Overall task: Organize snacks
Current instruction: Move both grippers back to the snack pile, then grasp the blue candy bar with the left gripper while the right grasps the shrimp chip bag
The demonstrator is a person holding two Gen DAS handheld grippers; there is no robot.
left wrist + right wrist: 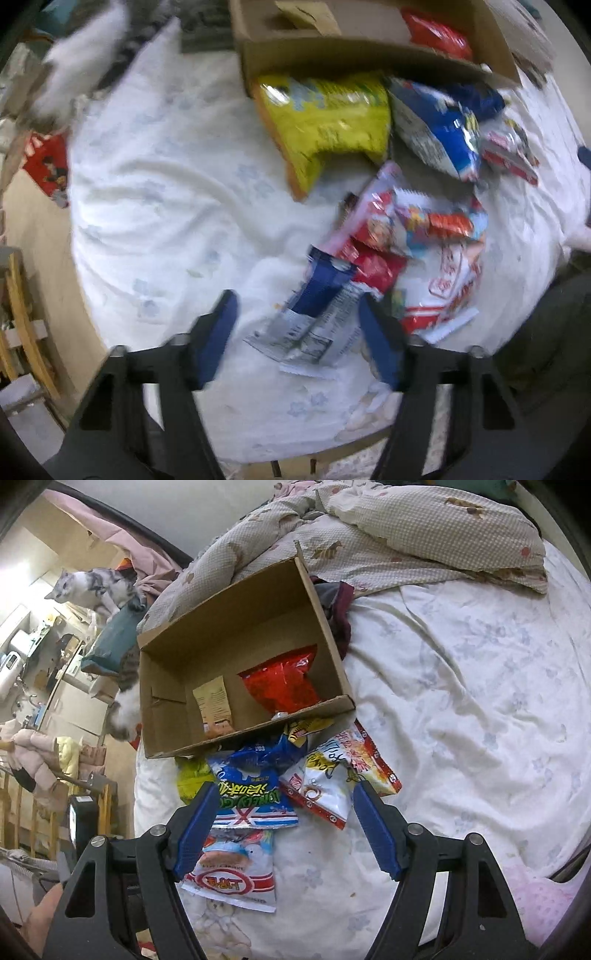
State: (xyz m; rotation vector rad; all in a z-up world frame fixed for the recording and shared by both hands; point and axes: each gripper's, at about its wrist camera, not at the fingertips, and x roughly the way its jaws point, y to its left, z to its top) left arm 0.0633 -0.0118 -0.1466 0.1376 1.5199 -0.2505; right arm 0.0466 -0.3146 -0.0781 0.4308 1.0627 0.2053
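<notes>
- The left gripper, black-armed with blue pads, pointed down at the bed with its jaws apart; a dark blue and white foil snack packet lay between the pads, and through the blur no pad could be seen pressing on it.
- The right gripper hung with its jaws wide apart and nothing between them, above the near end of the snack pile.
- Just below it lay a white packet with a red oval label, flat on the white bedsheet with pale blue flowers.
- Beyond that, a blue and white crisp bag and a white packet with a red border overlapped each other, with a yellow-green bag beside them, its top edge under the box's near wall.
- An open brown cardboard box stood behind the pile on the sheet, holding a shiny red bag and a small tan pouch.
- A beige checked quilt with brown prints lay crumpled past the box at the far end of the bed.
- Off the bed's left side, a grey and white cat stood on a teal cushion, above cluttered shelves and a wooden rail.
</notes>
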